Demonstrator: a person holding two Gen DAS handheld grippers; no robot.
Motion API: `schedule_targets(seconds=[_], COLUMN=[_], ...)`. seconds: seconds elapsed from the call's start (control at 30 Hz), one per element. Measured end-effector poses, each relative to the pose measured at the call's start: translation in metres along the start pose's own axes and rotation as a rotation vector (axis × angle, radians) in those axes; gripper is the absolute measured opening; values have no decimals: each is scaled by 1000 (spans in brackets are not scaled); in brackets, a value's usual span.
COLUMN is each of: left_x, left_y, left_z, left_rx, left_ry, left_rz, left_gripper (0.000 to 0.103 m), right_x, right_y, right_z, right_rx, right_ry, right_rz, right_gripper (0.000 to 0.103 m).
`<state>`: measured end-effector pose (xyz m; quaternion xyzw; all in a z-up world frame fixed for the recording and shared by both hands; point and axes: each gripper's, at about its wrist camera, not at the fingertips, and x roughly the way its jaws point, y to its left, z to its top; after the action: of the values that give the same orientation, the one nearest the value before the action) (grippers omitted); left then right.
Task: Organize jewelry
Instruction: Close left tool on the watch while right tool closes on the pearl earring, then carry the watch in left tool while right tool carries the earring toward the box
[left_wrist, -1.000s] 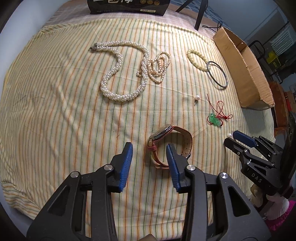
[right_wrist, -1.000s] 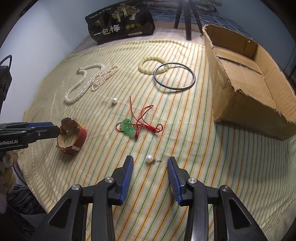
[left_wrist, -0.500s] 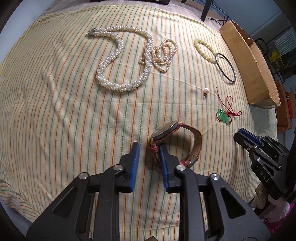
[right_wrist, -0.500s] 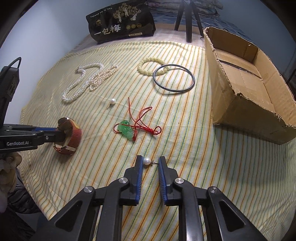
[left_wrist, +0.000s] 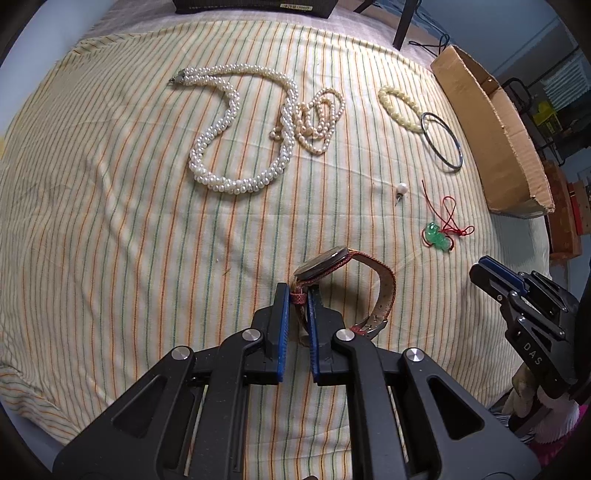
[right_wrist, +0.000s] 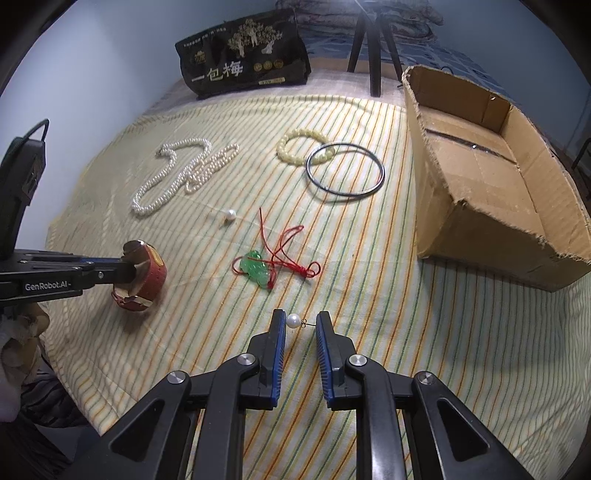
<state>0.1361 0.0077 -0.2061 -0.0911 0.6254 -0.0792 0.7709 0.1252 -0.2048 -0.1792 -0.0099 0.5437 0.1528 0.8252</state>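
Left wrist view: your left gripper (left_wrist: 295, 306) is clamped on the strap of the watch (left_wrist: 345, 291). The strap section sits pinched between the two blue pads, and the watch face stands tilted just ahead of the tips, with the rest of the band looping off to the gripper's right, its buckle end low near the striped cloth (left_wrist: 110, 221). The cardboard box (left_wrist: 491, 147) lies far ahead and to the right of this gripper, beyond the green pendant (left_wrist: 437, 238) and the loose pearl stud (left_wrist: 402, 189). Your right gripper (left_wrist: 495, 273) shows at the right edge, nearer the box.

Right wrist view: your right gripper (right_wrist: 301, 325) has its fingers partly apart, straddling the pearl earring (right_wrist: 294, 319). The pearl touches or nearly touches the left pad, and its post points right toward the other pad, so the earring's long axis runs across the gap, along the closing line. I judge a squeeze would press pearl and post end to end and could flick it out. The box (right_wrist: 480, 192) lies ahead and to the right of this gripper.
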Motion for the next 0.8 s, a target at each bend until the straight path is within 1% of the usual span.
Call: schedule_targets(seconds=[0.17, 0.47, 0.6, 0.8], left_x=[-14, -38, -46, -54], left_y=[6, -8, -22, -53], left_z=[3, 7, 11, 24], left_rx=[-10, -1, 9, 44], left_ry=[-31, -97, -124, -165], left_rz=[-17, -38, -53, -75], left_gripper=[7, 7, 7, 7], right_x=[-12, -45, -59, -79], right_y=[1, -2, -15, -46], right_z=[3, 13, 22, 37], right_rx=[0, 0, 27, 83], right_ry=[-32, -116, -151, -208], right_rz=[9, 17, 3, -42], right_gripper=[15, 15, 15, 15])
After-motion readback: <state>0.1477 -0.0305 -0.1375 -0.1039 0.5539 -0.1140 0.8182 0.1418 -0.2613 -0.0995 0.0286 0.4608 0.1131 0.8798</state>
